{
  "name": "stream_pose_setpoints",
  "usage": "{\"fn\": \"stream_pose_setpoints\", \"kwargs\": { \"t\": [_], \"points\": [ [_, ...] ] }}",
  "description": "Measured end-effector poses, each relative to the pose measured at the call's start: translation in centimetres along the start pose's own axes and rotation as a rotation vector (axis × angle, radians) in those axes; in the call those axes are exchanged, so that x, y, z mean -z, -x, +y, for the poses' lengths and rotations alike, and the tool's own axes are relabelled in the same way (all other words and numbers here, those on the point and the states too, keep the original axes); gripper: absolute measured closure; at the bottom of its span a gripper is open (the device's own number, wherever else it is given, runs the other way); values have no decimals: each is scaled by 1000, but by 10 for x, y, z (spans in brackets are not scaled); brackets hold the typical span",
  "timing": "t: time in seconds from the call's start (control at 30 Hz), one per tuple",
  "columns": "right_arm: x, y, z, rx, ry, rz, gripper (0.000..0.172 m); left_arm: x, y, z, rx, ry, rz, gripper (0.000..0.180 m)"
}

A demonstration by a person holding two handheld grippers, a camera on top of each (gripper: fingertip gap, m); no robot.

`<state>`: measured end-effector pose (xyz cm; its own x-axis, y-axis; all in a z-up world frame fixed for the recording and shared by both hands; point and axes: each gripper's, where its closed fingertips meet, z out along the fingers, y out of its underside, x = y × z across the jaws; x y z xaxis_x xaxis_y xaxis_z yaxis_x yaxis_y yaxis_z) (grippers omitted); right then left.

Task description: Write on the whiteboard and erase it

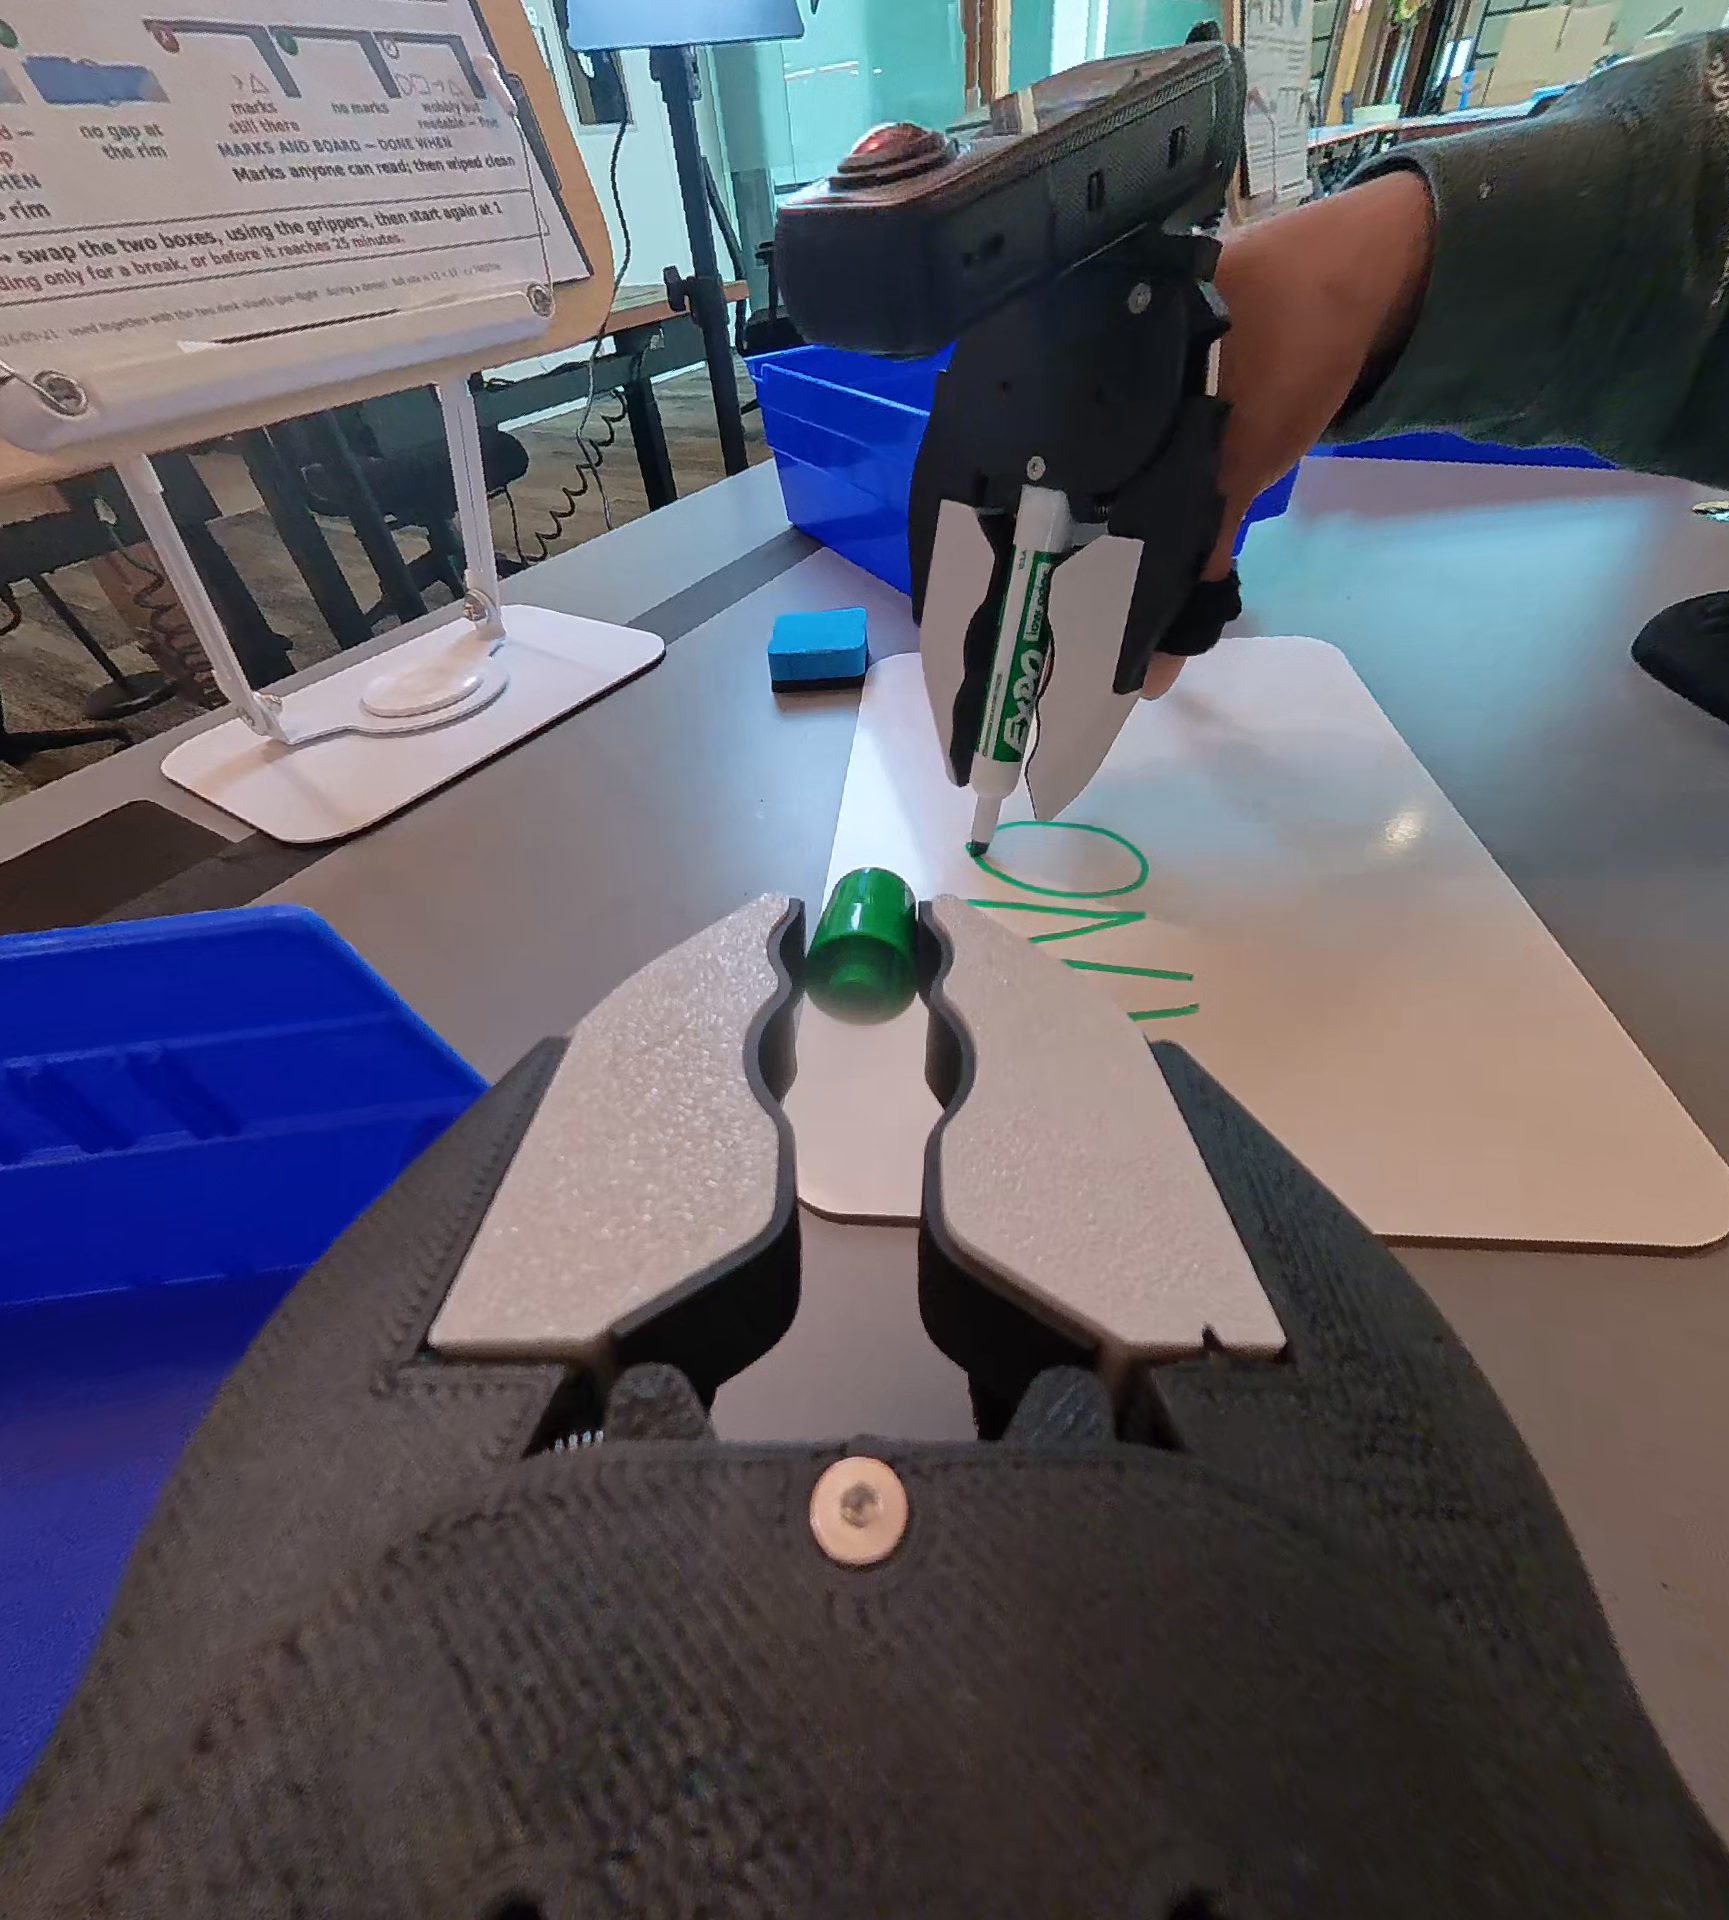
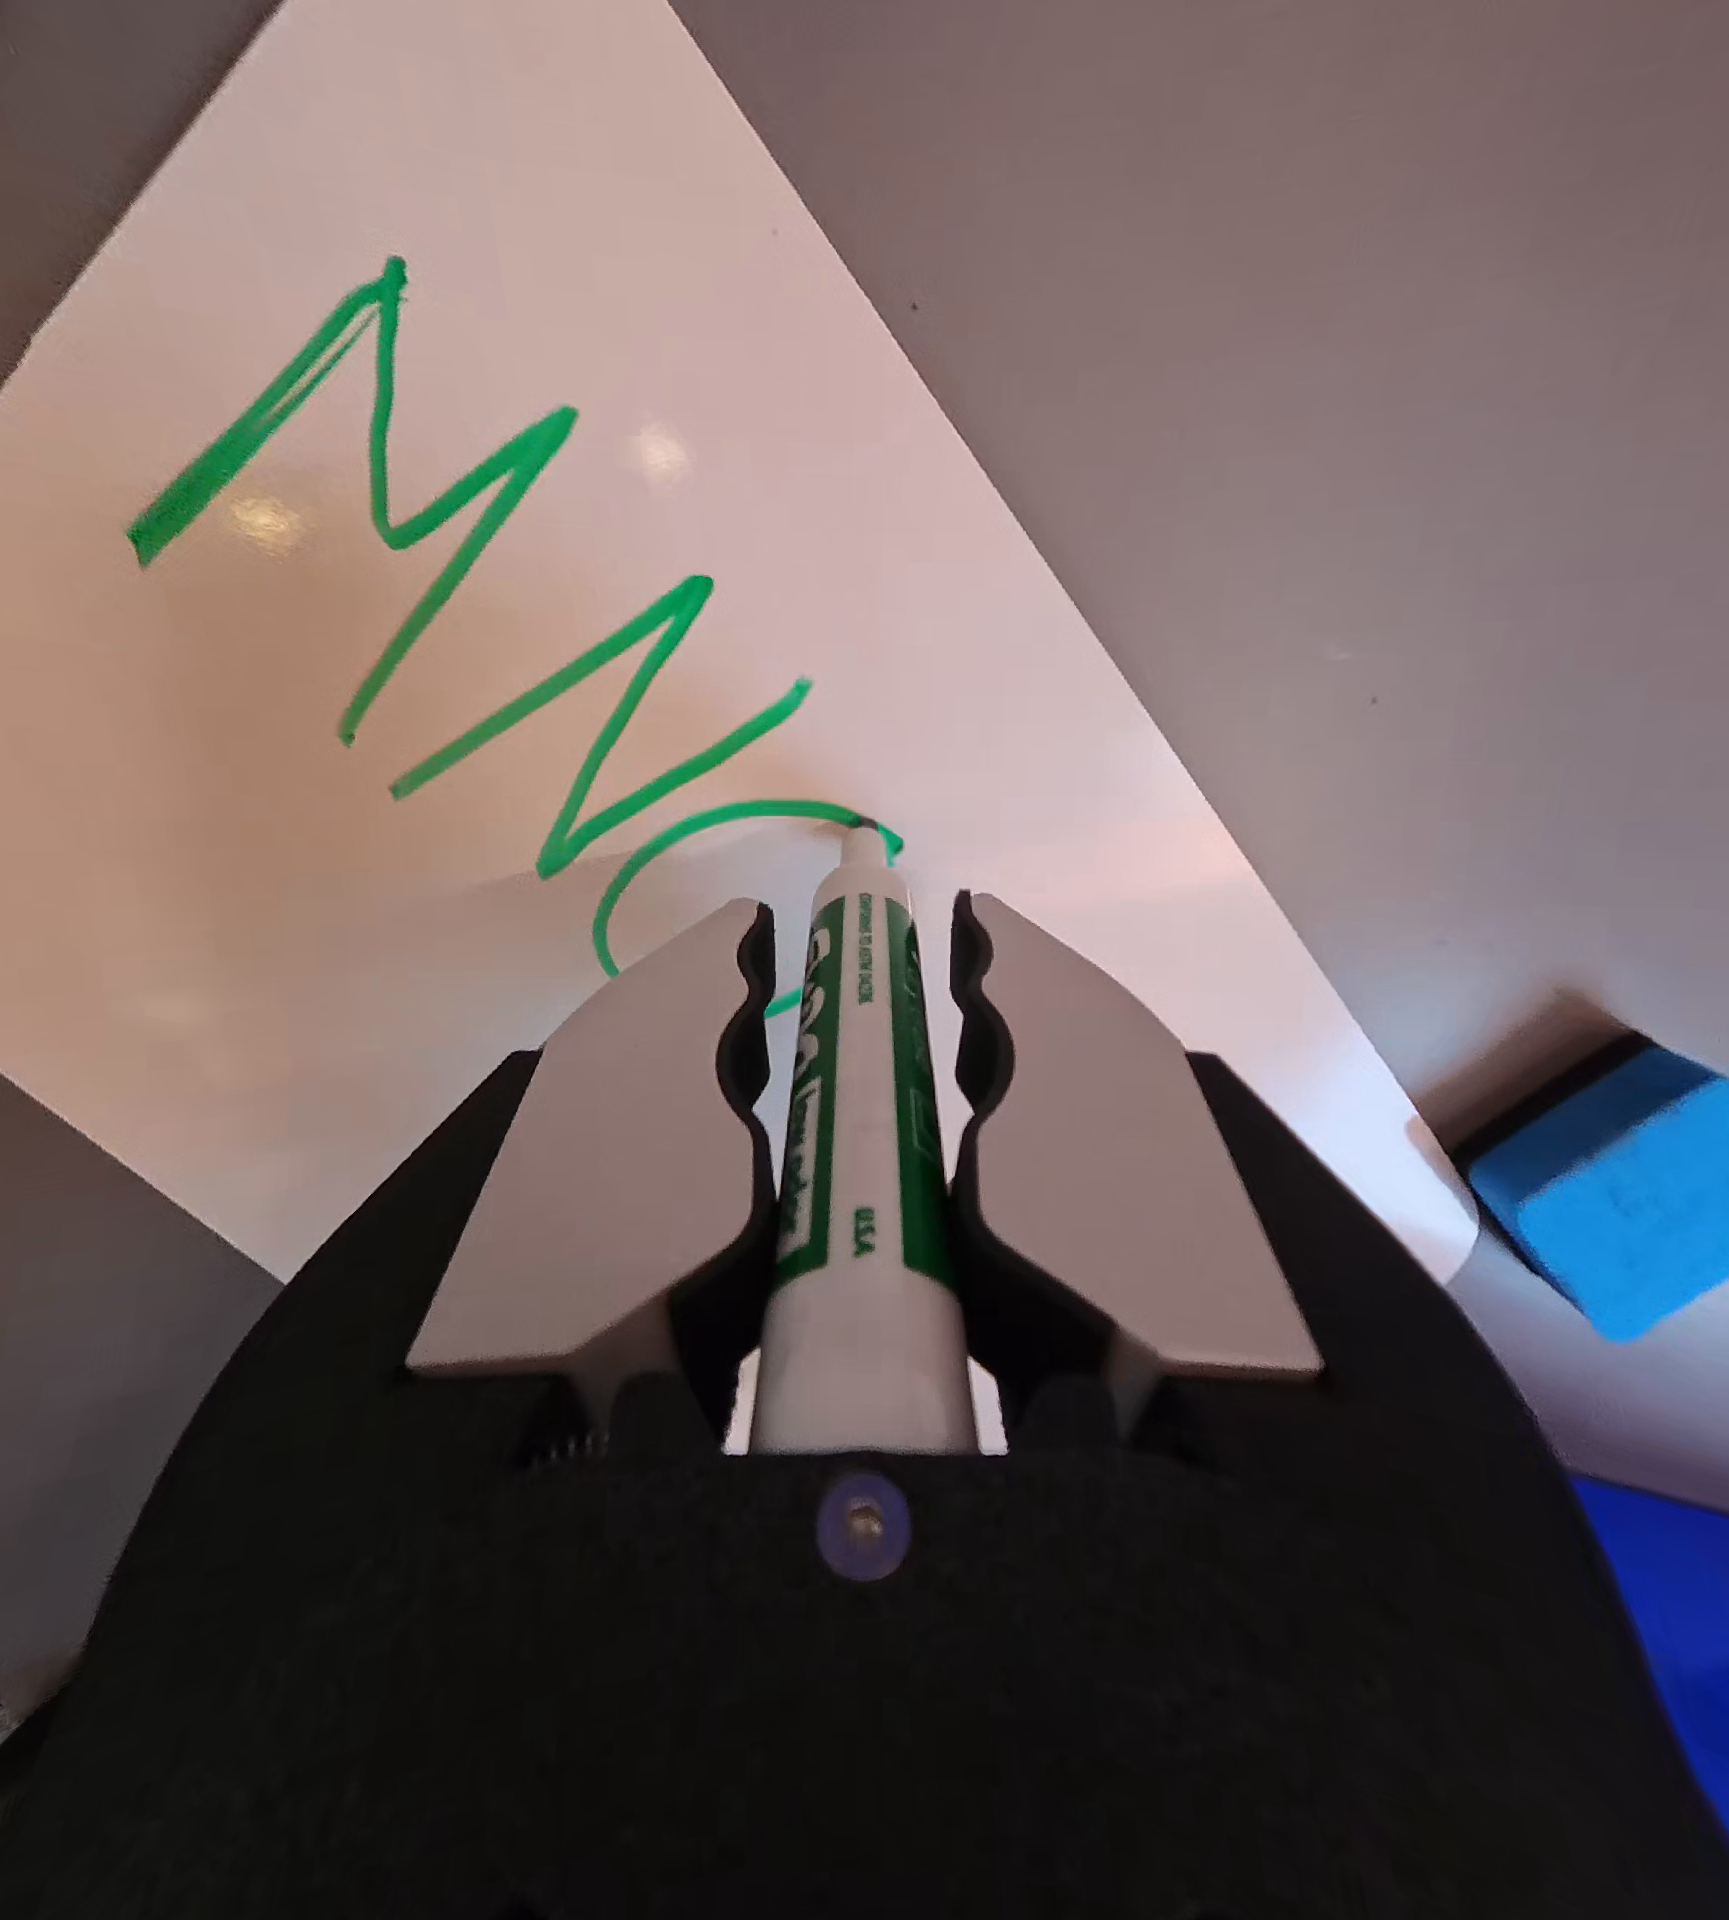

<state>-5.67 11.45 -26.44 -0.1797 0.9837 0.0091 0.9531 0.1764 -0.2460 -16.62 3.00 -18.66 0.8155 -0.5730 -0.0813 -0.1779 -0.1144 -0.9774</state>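
A grey table [image 1: 548,831] fills the scene, with a white whiteboard [image 1: 1359,1039] lying flat on it and blue bins [image 1: 112,1091] at the near left and far side. Across the whiteboard runs a row of green marks [image 2: 486,582] — zigzag strokes followed by an oval that looks just closed. The right gripper [image 2: 860,925], held in a person's hand [image 1: 1296,395], points steeply down with a green-and-white marker [image 2: 860,1143] lying lengthwise between its fingers; the barrel is gripped deep in the jaws, while the fingertips stand a little apart from it, and the marker's tip touches the board on the oval's line. The left gripper [image 1: 860,935] hovers at the near edge of the board, its two pads pinching the marker's green cap [image 1: 862,956]. A small blue eraser [image 1: 818,646] sits untouched on the table just beside the board's far corner. By this showing the writing half is well advanced, perhaps nearly finished; what remains seems to be lifting the marker, recapping it, picking up the eraser — then wiping every green mark away.
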Motion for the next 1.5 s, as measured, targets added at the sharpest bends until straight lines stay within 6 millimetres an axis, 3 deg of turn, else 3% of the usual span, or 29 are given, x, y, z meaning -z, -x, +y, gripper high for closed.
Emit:
{"fn": "stream_pose_setpoints", "kwargs": {
  "t": [0.13, 0.3, 0.47, 0.83, 0.97, 1.17, 1.27, 1.5],
  "points": [
    [11, 3, -1, -6, -43, -7, 137, 0, 0, 0, 1, -1, 0, 160],
    [21, -11, 23, -54, -36, 40, 137, -2, -1, 2, 1, 8, 5, 160],
    [19, -16, 31, -68, -44, 49, 137, -2, -2, 3, 0, 11, 1, 160],
    [9, -26, 27, -76, -43, 44, 137, -1, -1, 3, 2, 11, 4, 160],
    [8, -17, 35, -79, -25, 19, 137, -1, -2, 2, 1, 10, 5, 160],
    [16, 23, 60, -70, 13, -46, 137, -2, -3, 3, -5, 15, 7, 160],
    [17, 30, 62, -63, -3, -43, 137, -3, -3, 3, -6, 18, 7, 160],
    [20, -12, 37, -116, -102, 11, 137, -3, -3, 3, -10, 19, 2, 160]
  ]
}}
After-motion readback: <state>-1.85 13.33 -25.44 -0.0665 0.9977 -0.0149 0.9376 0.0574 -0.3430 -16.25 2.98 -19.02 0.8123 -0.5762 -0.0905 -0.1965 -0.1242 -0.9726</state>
